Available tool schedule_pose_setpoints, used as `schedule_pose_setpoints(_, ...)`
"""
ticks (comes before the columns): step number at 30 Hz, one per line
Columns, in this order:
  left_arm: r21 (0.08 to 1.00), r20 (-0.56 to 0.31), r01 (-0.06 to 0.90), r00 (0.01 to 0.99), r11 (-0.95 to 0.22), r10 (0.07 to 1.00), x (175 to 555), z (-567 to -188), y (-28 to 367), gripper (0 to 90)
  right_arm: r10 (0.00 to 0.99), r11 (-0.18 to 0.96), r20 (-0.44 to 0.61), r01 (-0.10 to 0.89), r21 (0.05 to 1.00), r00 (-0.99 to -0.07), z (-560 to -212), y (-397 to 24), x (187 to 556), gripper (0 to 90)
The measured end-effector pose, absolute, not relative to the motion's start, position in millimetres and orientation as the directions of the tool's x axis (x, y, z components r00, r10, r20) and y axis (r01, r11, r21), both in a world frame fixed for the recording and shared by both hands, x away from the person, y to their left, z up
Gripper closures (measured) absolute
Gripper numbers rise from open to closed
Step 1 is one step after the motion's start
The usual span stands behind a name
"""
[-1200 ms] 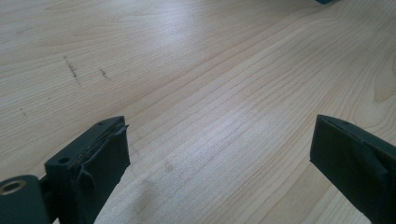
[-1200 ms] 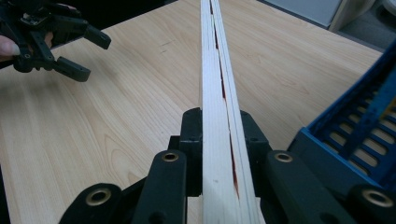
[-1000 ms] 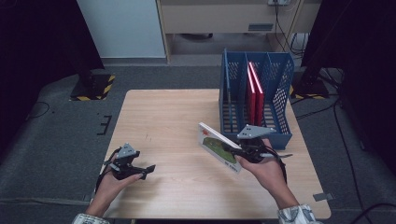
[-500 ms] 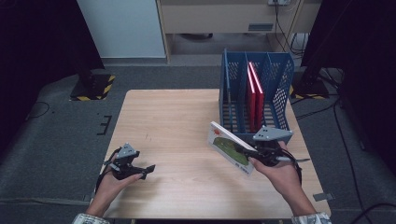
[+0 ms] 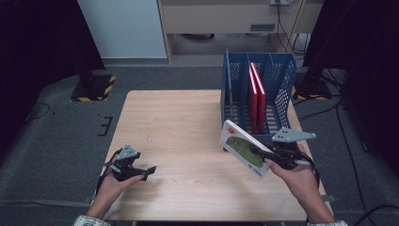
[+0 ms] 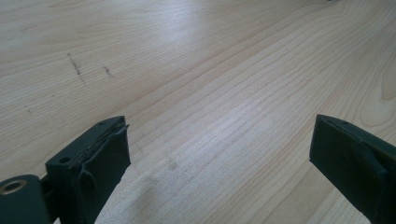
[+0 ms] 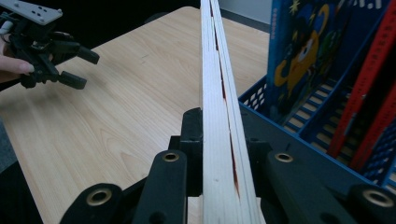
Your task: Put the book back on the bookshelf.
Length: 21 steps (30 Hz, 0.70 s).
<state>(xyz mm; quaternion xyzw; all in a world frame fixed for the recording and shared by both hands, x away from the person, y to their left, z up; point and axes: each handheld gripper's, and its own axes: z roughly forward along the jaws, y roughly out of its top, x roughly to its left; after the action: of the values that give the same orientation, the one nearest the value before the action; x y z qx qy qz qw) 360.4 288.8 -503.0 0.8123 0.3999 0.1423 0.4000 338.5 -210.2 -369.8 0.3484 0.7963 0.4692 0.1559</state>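
Tongs first: the right tongs [image 5: 259,151] are clamped tight on a picture book [image 5: 242,148], pinching it by its edge so it sticks out tilted above the surface [image 5: 188,122], just in front of the blue file rack [image 5: 235,94]. From the right gripper view you're looking straight along the book's page edges [image 7: 217,116] with the jaws squeezed on either side. The left tongs [image 5: 143,172] sit spread wide with nothing between them, parked low over the near left part of the surface.

My read is that this is the carry step: the book is lifted and on its way to the rack, which already has two red books [image 5: 256,96] standing in a middle slot. Next up, I'd guess, the book has to be swung upright, lined up with a free slot and lowered in without catching the divider.

Compared with a second ago, the book and right hand have shifted further right and a little higher, closer to the rack's front. The left hand hasn't budged.
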Motion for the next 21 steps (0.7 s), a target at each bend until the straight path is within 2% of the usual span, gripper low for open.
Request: schedule_pose_setpoints(21, 0.766, -0.089, 0.535, 0.637, -0.357, 0.765, 360.3, -502.4, 289.4, 4.4, 0.754, 0.274, 0.070, 0.410, 0.870, -0.654, -340.0, -239.8, 343.5, 76.5)
